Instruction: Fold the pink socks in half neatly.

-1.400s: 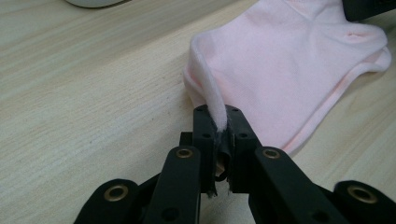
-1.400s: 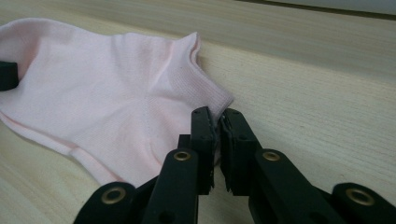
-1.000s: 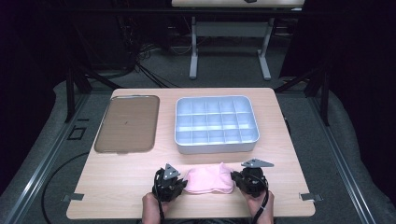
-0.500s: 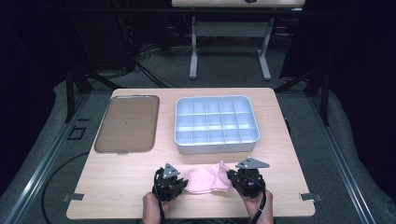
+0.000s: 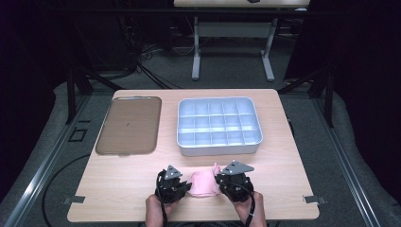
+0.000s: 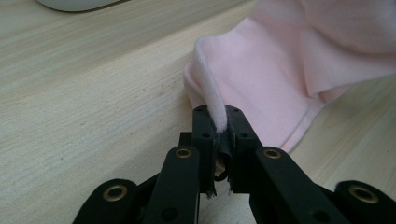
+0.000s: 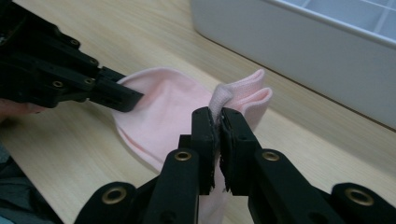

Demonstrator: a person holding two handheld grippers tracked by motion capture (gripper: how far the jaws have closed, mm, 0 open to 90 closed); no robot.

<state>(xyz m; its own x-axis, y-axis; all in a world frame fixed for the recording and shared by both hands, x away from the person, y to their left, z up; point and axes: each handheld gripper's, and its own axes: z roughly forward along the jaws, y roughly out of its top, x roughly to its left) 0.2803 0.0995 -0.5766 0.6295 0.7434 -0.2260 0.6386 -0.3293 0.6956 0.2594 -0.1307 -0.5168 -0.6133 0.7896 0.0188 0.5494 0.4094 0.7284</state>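
In the high view, the pink cloth point(image 5: 204, 183) is seen low in the frame, stretched between the left gripper point(image 5: 185, 185) and right gripper point(image 5: 218, 182). In the left gripper view, the jaws are clamped on its edge. In the right gripper view, a bunched corner is pinched; a fold is judged underway, needing that corner carried across

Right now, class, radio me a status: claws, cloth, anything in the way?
Left claw and right claw shut on pink cloth. Cloth bunched between them on table. Tray beyond, not blocking.
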